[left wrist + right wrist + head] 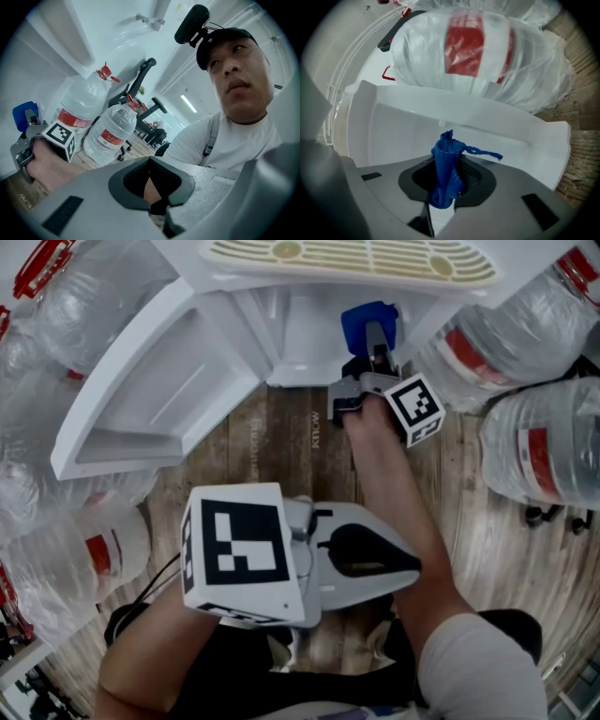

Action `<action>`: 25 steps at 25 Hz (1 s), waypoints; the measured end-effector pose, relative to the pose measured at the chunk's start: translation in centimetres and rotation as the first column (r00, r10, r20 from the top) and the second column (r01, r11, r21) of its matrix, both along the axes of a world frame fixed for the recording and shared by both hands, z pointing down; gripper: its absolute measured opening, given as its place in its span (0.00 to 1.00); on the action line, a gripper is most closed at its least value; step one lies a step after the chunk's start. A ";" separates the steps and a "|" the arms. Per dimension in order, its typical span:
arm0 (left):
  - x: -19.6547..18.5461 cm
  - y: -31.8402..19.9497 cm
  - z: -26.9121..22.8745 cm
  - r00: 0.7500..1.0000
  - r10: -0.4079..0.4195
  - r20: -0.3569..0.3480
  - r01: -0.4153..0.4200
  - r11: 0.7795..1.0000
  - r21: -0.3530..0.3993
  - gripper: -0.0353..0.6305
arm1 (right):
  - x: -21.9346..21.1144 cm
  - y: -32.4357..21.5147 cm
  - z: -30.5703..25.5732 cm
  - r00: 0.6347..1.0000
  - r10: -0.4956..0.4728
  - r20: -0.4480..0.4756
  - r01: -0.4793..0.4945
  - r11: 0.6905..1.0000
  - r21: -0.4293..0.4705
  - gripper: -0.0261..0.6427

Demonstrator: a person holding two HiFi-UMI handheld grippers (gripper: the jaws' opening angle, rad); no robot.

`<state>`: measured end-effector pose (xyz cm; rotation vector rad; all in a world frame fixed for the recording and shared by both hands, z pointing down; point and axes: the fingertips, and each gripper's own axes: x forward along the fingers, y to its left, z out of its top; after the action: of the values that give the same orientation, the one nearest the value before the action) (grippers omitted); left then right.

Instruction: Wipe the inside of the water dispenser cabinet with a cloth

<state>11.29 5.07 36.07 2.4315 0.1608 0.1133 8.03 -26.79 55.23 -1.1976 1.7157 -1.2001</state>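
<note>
Wood floor (281,442) crowded with big water bottles (539,442) on both sides. Right gripper (377,354) has its jaws clamped on the blue cloth (367,322), right at the mouth of the open white cabinet (309,334) at the far side. Left gripper (411,564) hangs near the body, jaws pressed together, nothing in them.

You are looking down at a wood-plank floor (281,442), with big clear water bottles (539,442) crowding in on both sides. Off beyond the bottles, black office chairs (143,77) are showing. Farther back, a strip light (189,104) is glowing overhead in a bright, white-walled room.
</note>
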 end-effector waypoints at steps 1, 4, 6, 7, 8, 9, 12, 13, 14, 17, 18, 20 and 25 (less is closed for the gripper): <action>0.0 0.0 0.1 1.000 0.001 0.003 -0.001 1.000 0.001 0.06 | -0.5 -0.7 0.4 1.000 -0.017 0.008 0.017 1.000 0.000 0.16; 0.2 0.0 0.0 1.000 -0.002 0.003 0.002 1.000 0.006 0.06 | -1.3 -2.8 1.9 0.999 -0.040 -0.002 0.040 0.999 -0.028 0.16; 0.2 0.0 0.0 1.000 -0.003 0.005 0.003 1.000 0.008 0.06 | -1.8 -4.2 2.6 0.999 -0.045 -0.003 0.045 0.998 -0.043 0.16; 0.2 0.1 0.0 1.000 -0.004 0.006 0.004 1.000 0.008 0.06 | -2.0 -4.8 2.9 0.999 -0.043 -0.003 0.043 0.998 -0.048 0.16; 0.2 0.1 0.0 1.000 -0.004 0.008 0.004 1.000 0.008 0.06 | -2.0 -5.5 3.0 0.999 -0.034 -0.001 0.034 0.998 -0.052 0.16; 0.2 0.1 0.1 1.000 -0.004 0.009 0.004 1.000 0.008 0.06 | -1.9 -6.1 3.1 1.000 -0.018 0.003 0.018 0.998 -0.052 0.16; 0.0 0.1 0.3 1.000 -0.005 0.013 0.005 1.000 0.004 0.06 | -1.3 -7.2 2.2 0.999 0.040 0.029 -0.039 0.998 -0.042 0.16; 0.0 0.2 0.3 1.000 -0.005 0.014 0.005 1.000 0.001 0.06 | -1.1 -7.2 1.9 0.998 0.055 0.034 -0.054 0.998 -0.037 0.16; -0.1 0.2 0.4 1.000 -0.004 0.013 0.004 1.000 -0.001 0.06 | -1.0 -7.2 1.6 0.997 0.066 0.037 -0.065 0.997 -0.034 0.16; -0.2 0.4 0.4 1.000 0.001 0.011 -0.001 1.000 -0.006 0.06 | 0.0 -6.8 1.5 0.994 0.092 0.056 -0.090 0.995 -0.041 0.16; -0.2 0.4 0.5 1.000 0.003 0.010 -0.003 1.000 -0.007 0.06 | 0.5 -6.5 1.6 0.993 0.101 0.064 -0.098 0.994 -0.046 0.16; -0.3 0.5 0.5 1.000 0.003 0.006 -0.003 1.000 -0.011 0.06 | 1.3 -5.9 2.0 0.991 0.110 0.074 -0.106 0.993 -0.057 0.16; -0.4 0.3 0.5 1.000 0.000 0.003 0.000 1.000 -0.021 0.06 | 2.5 -3.3 2.6 0.990 0.110 0.091 -0.103 0.992 -0.073 0.16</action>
<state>10.92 5.36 36.58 2.4105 0.1601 0.1152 10.51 -30.07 57.83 -1.2362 1.5329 -1.2391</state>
